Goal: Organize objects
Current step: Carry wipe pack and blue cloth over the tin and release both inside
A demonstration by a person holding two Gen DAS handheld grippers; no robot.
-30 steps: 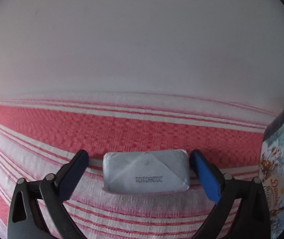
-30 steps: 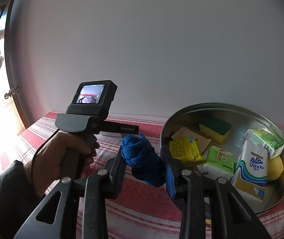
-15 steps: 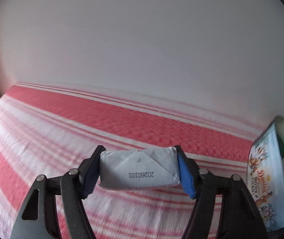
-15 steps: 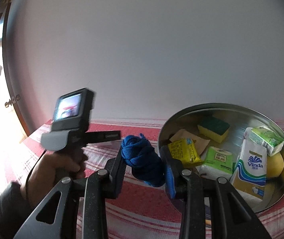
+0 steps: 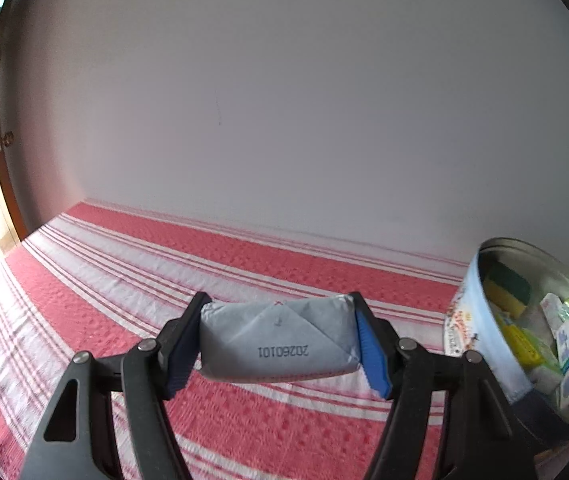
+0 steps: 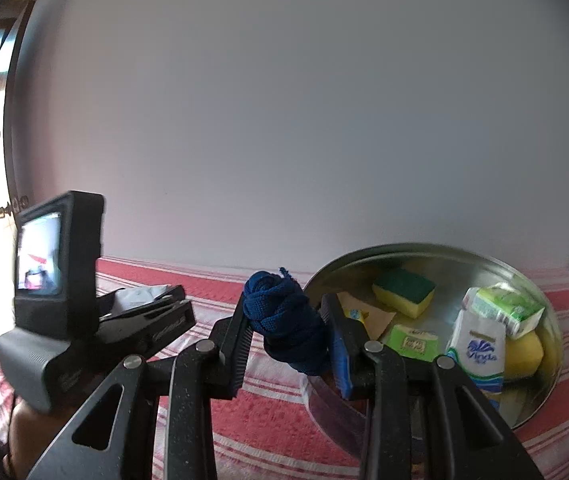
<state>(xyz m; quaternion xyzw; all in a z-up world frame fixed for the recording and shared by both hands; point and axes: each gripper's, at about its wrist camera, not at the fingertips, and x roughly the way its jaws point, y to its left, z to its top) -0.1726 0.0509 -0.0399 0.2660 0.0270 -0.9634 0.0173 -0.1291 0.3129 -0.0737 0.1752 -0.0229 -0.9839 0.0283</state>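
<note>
Left gripper [image 5: 278, 340]: its fingers [image 5: 372, 354] have just closed on the pale grey, soft-wrapped rectangular tissue packet [image 5: 276, 344], which spans the whole gap between them, pinched at its short ends and clear of the red-and-white striped cloth on the tabletop [image 5: 244, 264]. The end-to-end grasp likely keeps the limp packet flat for carrying.

Right gripper [image 6: 290, 330]: the fingers [image 6: 340, 344] are clenched on a knotted bundle of dark blue cord [image 6: 288, 322], held beside the near rim of the round metal tin [image 6: 436, 248]. The tin, ahead and right of these fingers, holds a yellow-and-green sponge [image 6: 404, 290] and small tissue packs [image 6: 478, 348], so it appears to be the collecting place for both held items.
</note>
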